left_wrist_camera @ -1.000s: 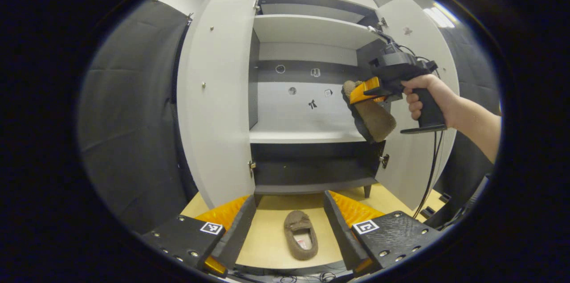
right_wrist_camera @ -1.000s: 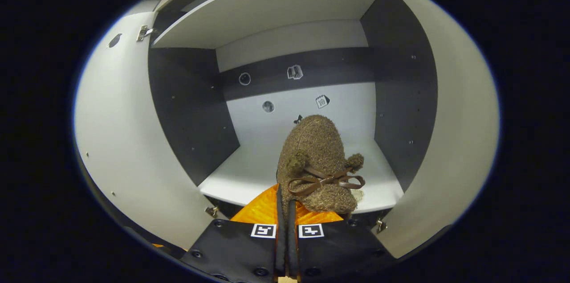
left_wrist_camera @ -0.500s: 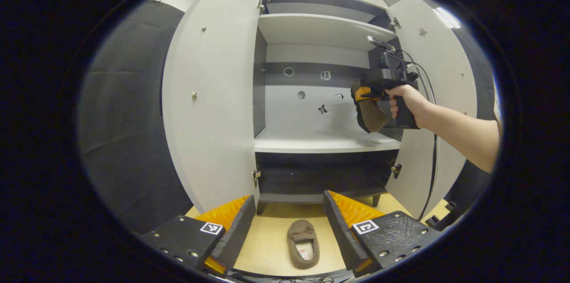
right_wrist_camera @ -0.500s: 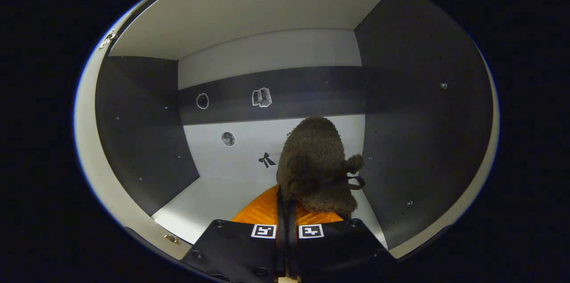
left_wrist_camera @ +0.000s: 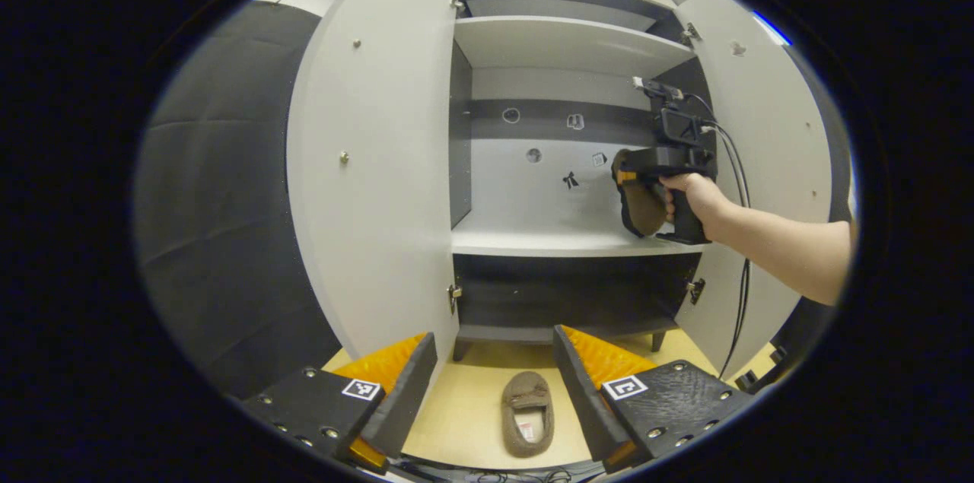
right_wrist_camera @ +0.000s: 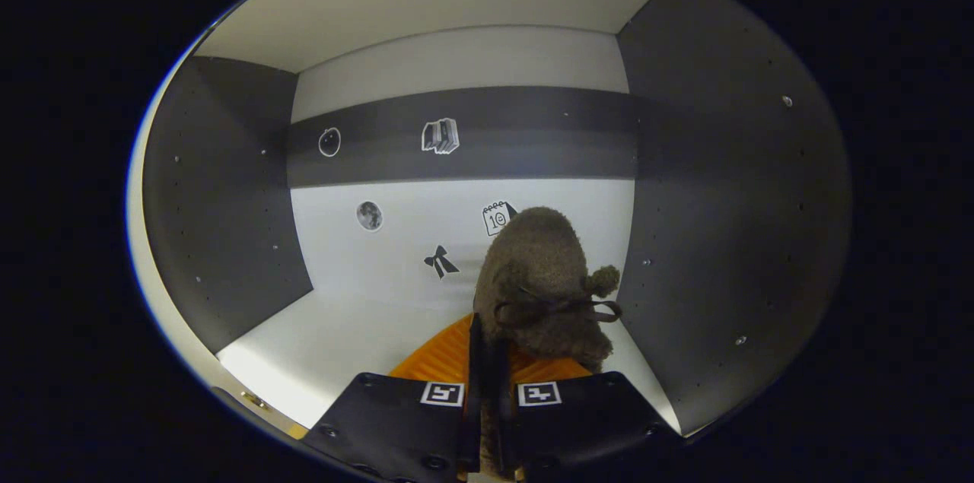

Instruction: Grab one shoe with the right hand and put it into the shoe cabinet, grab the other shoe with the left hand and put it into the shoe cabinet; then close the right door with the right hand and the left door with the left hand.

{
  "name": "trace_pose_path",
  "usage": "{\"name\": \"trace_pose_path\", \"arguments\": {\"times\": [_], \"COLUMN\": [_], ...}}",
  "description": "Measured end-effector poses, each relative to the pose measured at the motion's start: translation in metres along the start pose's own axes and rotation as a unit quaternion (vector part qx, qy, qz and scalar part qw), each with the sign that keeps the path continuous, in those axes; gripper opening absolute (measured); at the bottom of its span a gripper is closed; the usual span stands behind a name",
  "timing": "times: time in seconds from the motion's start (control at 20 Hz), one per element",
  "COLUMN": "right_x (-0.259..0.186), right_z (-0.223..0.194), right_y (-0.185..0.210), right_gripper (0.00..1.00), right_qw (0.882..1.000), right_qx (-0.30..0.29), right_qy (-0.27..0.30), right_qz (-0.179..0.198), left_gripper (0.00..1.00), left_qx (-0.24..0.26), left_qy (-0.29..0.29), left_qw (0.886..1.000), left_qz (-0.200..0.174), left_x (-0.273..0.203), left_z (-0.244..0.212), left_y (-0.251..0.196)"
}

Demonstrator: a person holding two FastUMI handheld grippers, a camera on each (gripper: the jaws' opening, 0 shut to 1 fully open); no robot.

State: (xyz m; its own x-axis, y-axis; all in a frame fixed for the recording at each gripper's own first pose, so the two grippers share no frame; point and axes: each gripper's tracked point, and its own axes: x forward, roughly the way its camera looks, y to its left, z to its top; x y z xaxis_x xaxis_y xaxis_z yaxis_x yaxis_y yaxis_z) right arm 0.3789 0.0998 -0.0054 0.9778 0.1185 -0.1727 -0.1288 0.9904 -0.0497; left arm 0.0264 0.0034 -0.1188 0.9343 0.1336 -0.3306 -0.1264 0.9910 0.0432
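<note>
The shoe cabinet [left_wrist_camera: 563,49] stands with both doors open. In the left gripper view, a hand holds my right gripper [left_wrist_camera: 628,182] inside the middle compartment, shut on a brown fuzzy shoe [left_wrist_camera: 643,209] that hangs just above the middle shelf [left_wrist_camera: 548,239]. In the right gripper view, the same shoe [right_wrist_camera: 544,278], with a bow on top, sticks out ahead of my right gripper [right_wrist_camera: 487,338] near the compartment's right wall. The other brown shoe [left_wrist_camera: 527,411] lies on the floor, between and below the spread fingers of my open left gripper [left_wrist_camera: 494,336].
The left door [left_wrist_camera: 373,163] swings out toward me, and the right door [left_wrist_camera: 761,133] stands behind the person's forearm [left_wrist_camera: 784,247]. Cables [left_wrist_camera: 738,300] hang from the right gripper. Small stickers dot the back wall [right_wrist_camera: 456,239]. A dark lower compartment [left_wrist_camera: 571,293] lies under the shelf.
My right gripper has carried its shoe deeper into the middle compartment and lower toward the shelf. The left gripper has shifted only slightly and stays open over the floor shoe.
</note>
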Motion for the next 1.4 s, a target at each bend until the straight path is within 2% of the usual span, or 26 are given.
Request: {"name": "trace_pose_path", "arguments": {"times": [0.05, 0.15, 0.3, 0.35, 0.4, 0.65, 0.7, 0.8, 0.85, 0.95, 1.05, 1.1, 1.15, 1.2, 1.25, 1.3, 1.4], "right_x": [-0.001, -0.005, -0.017, -0.027, -0.036, -0.096, -0.11, -0.135, -0.148, -0.169, -0.188, -0.198, -0.206, -0.214, -0.221, -0.229, -0.246], "right_z": [-0.004, -0.008, 0.001, 0.006, 0.01, 0.021, 0.02, 0.013, 0.007, -0.007, -0.026, -0.035, -0.045, -0.054, -0.062, -0.072, -0.088], "right_y": [0.0, 0.004, 0.008, 0.01, 0.012, 0.021, 0.024, 0.026, 0.025, 0.023, 0.019, 0.017, 0.016, 0.013, 0.011, 0.009, 0.006], "right_gripper": [0.21, 0.29, 0.8, 0.97, 0.99, 0.98, 0.93, 0.93, 0.98, 1.0, 0.98, 0.93, 0.98, 0.98, 0.93, 0.98, 0.98], "right_qw": [1.0, 1.0, 0.999, 0.999, 0.999, 0.998, 0.998, 0.997, 0.997, 0.997, 0.997, 0.998, 0.998, 0.998, 0.998, 0.998, 0.998], "right_qx": [-0.003, 0.01, 0.035, 0.041, 0.042, 0.027, 0.031, 0.036, 0.036, 0.029, 0.023, 0.024, 0.024, 0.026, 0.028, 0.031, 0.034], "right_qy": [0.007, 0.02, 0.014, 0.012, 0.007, -0.025, -0.028, -0.035, -0.037, -0.039, -0.032, -0.024, -0.017, -0.009, -0.003, 0.005, 0.018], "right_qz": [0.002, 0.011, 0.022, 0.024, 0.029, 0.045, 0.052, 0.061, 0.062, 0.064, 0.063, 0.062, 0.063, 0.059, 0.058, 0.055, 0.05], "left_gripper": [0.89, 0.89, 0.89, 0.95, 0.94, 0.84, 0.89, 0.89, 0.89, 0.89, 0.89, 0.89, 0.89, 0.89, 0.89, 0.89, 0.9], "left_qx": [0.002, 0.003, 0.004, 0.006, 0.009, 0.025, 0.025, 0.028, 0.03, 0.032, 0.036, 0.036, 0.035, 0.033, 0.032, 0.032, 0.038], "left_qy": [-0.001, -0.003, -0.002, -0.003, -0.003, 0.003, 0.008, 0.023, 0.034, 0.063, 0.09, 0.104, 0.118, 0.131, 0.146, 0.16, 0.191], "left_qw": [1.0, 1.0, 1.0, 1.0, 1.0, 1.0, 0.999, 0.999, 0.998, 0.996, 0.993, 0.991, 0.989, 0.986, 0.984, 0.982, 0.975], "left_qz": [-0.001, -0.005, -0.01, -0.011, -0.011, -0.014, -0.022, -0.037, -0.044, -0.06, -0.074, -0.079, -0.086, -0.093, -0.097, -0.1, -0.105], "left_x": [-0.001, -0.002, -0.006, -0.007, -0.006, -0.001, 0.002, 0.01, 0.015, 0.023, 0.035, 0.039, 0.039, 0.035, 0.034, 0.034, 0.032], "left_z": [0.001, 0.002, -0.001, -0.002, -0.002, -0.014, -0.021, -0.037, -0.047, -0.074, -0.096, -0.104, -0.107, -0.104, -0.105, -0.107, -0.105], "left_y": [-0.002, -0.007, -0.01, -0.011, -0.01, -0.004, -0.006, -0.009, -0.01, -0.015, -0.016, -0.016, -0.016, -0.016, -0.017, -0.017, -0.016]}}
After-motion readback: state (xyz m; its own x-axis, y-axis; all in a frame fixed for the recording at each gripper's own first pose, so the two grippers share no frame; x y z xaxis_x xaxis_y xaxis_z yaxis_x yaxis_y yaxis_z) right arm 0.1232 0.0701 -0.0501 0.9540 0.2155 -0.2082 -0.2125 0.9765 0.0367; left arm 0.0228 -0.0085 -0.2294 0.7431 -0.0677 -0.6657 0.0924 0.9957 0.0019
